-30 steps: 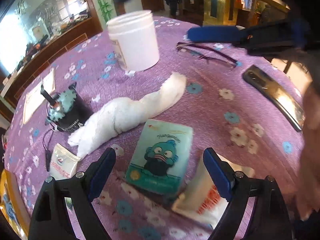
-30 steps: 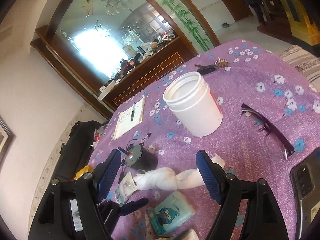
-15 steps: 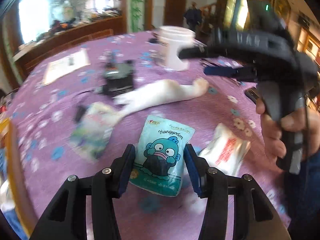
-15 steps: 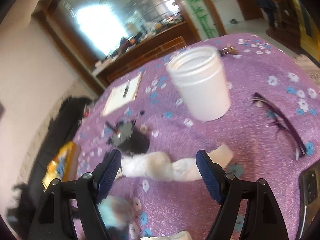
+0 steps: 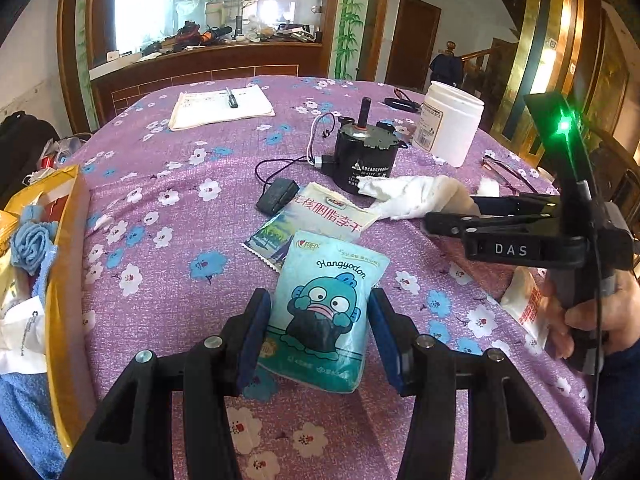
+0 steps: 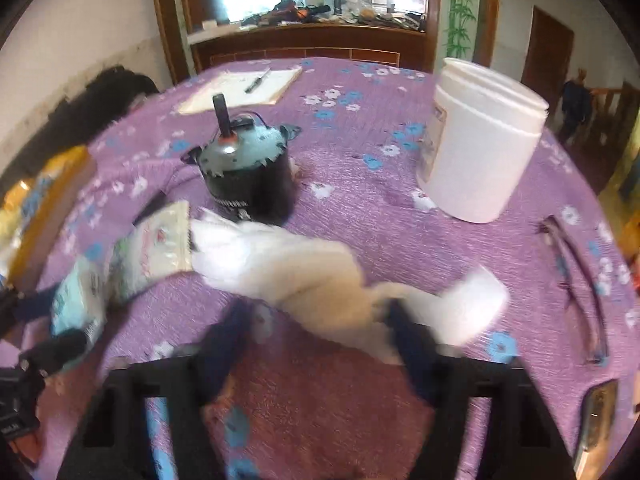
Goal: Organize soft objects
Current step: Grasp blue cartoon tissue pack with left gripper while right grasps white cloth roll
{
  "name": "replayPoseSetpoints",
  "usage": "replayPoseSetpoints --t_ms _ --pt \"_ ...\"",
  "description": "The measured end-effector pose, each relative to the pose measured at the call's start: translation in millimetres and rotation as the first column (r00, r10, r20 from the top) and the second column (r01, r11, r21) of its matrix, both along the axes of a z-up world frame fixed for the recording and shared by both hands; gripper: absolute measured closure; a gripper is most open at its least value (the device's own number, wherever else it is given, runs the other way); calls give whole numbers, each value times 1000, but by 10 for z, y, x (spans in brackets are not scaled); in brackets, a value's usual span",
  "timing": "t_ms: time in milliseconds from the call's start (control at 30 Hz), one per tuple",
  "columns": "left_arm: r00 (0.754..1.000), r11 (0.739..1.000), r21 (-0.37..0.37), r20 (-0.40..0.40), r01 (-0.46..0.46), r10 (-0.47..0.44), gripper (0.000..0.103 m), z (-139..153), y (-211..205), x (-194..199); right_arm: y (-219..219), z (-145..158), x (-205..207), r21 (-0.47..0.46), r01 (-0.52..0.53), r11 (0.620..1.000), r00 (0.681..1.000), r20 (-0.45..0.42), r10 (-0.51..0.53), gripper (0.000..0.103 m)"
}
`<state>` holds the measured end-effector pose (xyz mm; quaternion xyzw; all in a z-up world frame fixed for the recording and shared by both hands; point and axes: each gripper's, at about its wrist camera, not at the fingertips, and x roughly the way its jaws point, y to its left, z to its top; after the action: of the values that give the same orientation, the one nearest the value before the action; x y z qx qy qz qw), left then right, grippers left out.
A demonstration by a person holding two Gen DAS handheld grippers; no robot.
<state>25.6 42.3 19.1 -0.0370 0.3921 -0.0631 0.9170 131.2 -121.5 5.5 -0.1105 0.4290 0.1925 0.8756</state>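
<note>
1. The left gripper (image 5: 318, 334) has just been closing. Its blue pads now stand against both long edges of the pale teal soft tissue pack with a cartoon fish print (image 5: 326, 312). The grip looks made, though the pack lies flat on the purple floral tablecloth (image 5: 160, 184).
2. The pack's long axis runs straight away from the left gripper, in line with its fingers.
3. The right gripper (image 6: 320, 344) has also just been closing, over the white rumpled cloth (image 6: 304, 272). The view is blurred. The cloth passes between the jaws; whether the pads pinch it I cannot tell.
4. The cloth's long axis lies crosswise to the right gripper, one end just beside the black cylindrical motor (image 5: 362, 158).
5. Judgement: the right hand is nearer the cloth and the left nearer the pack; lifting comes next.
</note>
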Motion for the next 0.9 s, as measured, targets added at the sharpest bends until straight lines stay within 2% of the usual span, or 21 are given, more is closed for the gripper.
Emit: replayPoseSetpoints --t_ms 33,67,167,233,333,367,500,633,733,767,800,900 --pt "1000 1000 -3 0 -1 1 53 -8 5 -1 -28 17 -10 -6 6 1000 1000 -4 -7 60" --pt "1000 1000 -5 -1 -4 4 53 -16 18 2 -81 48 -20 26 4 1000 1000 -27 -3 62" --pt "1000 1000 -27 -5 -15 15 53 -29 69 15 -122 119 -71 79 -8 997 998 -67 14 62" --pt "1000 999 -38 -17 -22 22 53 -48 96 34 -25 91 -120 69 -63 996 991 -112 71 59" --pt "999 999 -49 -29 -24 23 53 -65 114 51 159 91 -243 3 -119 993 986 -115 119 46" --pt "999 999 -49 -31 -24 23 53 -67 113 55 167 108 -262 11 -133 991 984 -120 134 40" --pt "999 999 -40 -39 -20 19 53 -82 91 61 200 185 -354 15 -172 985 984 -51 172 37" --pt "999 999 -38 -40 -19 18 53 -84 85 63 258 164 -355 -61 -166 984 984 52 170 37" --pt "999 999 -36 -40 -19 17 53 -83 83 62 284 78 -287 -41 -172 984 983 56 174 37" --pt "999 999 -35 -40 -18 17 53 -84 81 63 297 61 -264 -48 -172 984 982 64 175 40" --pt "999 999 -34 -40 -18 17 53 -84 81 64 302 51 -260 -46 -178 983 982 61 180 51" --pt "999 999 -32 -34 -19 18 53 -80 80 59 291 32 -238 -32 -163 986 986 35 164 61"
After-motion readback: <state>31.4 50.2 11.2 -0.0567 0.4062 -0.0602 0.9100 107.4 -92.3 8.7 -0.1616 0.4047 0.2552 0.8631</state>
